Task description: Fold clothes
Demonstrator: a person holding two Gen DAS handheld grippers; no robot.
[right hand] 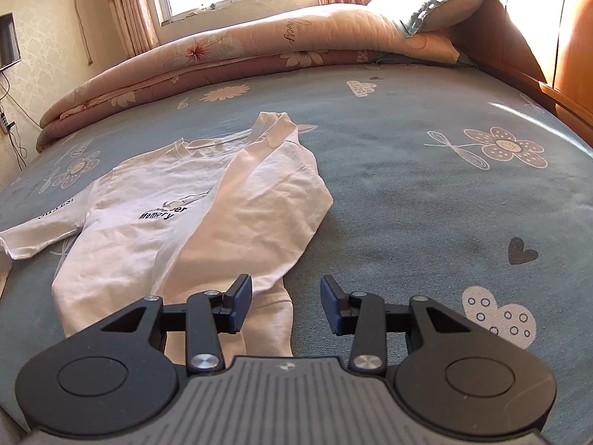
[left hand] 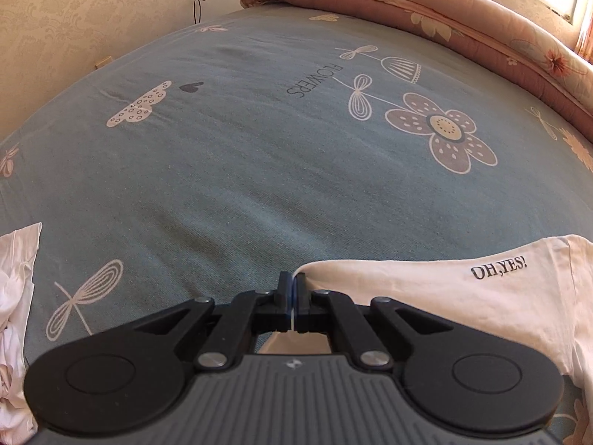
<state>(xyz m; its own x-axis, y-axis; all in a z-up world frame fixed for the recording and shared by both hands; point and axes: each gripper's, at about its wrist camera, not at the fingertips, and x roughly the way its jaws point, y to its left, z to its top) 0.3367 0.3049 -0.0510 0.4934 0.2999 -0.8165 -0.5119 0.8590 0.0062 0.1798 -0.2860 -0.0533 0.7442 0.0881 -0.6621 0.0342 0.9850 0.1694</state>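
Observation:
A white T-shirt with black "Memory" print lies on the blue flowered bed sheet, its right side folded over the chest. In the left wrist view the same T-shirt shows a sleeve printed "OH,YES!". My left gripper is shut on a thin edge of that white fabric, which runs between the pads. My right gripper stands open just above the sheet, beside the shirt's lower hem, with nothing between its fingers.
A folded pink flowered quilt lies along the far side of the bed under the window, with a pillow on it. Crumpled white cloth sits at the left edge. A wooden headboard rises at the right.

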